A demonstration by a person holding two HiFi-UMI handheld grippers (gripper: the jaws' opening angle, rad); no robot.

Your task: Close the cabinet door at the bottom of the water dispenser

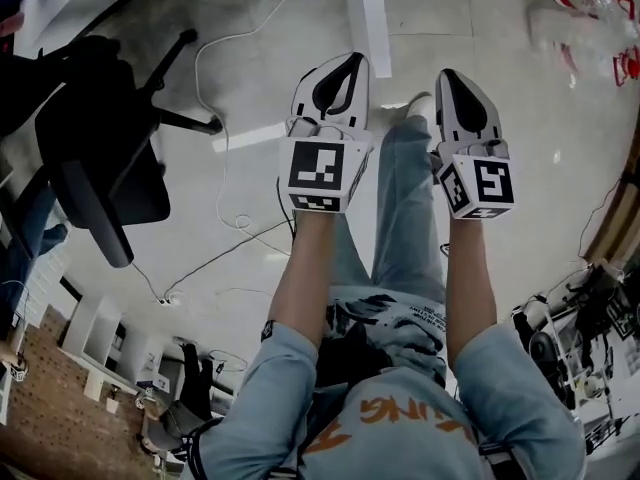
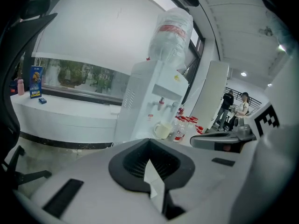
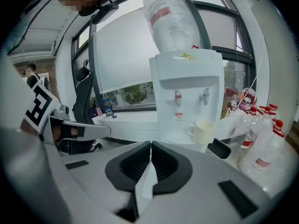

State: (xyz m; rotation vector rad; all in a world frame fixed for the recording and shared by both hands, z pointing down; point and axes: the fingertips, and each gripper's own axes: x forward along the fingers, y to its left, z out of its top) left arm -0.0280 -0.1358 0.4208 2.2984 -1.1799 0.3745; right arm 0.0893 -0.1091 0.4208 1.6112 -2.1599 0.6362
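Note:
The white water dispenser (image 3: 186,94) stands ahead with an upturned bottle (image 3: 168,17) on top and a cream cup (image 3: 202,132) on its drip tray. It also shows in the left gripper view, as the dispenser (image 2: 152,104) with the cup (image 2: 162,130). Its bottom cabinet and door are hidden behind the gripper bodies. A dark panel edge (image 3: 219,148) pokes out low at the dispenser's right; I cannot tell what it is. My left gripper (image 2: 149,143) and right gripper (image 3: 150,146) are both shut and empty. They are held side by side, left gripper (image 1: 354,61) and right gripper (image 1: 446,74), short of the dispenser.
Several red-capped plastic bottles (image 3: 261,143) stand to the right of the dispenser. A black office chair (image 1: 95,148) is on the floor at my left, with white cables (image 1: 215,78) trailing nearby. A white counter (image 2: 60,113) runs under the window. Two people (image 2: 236,108) stand far off.

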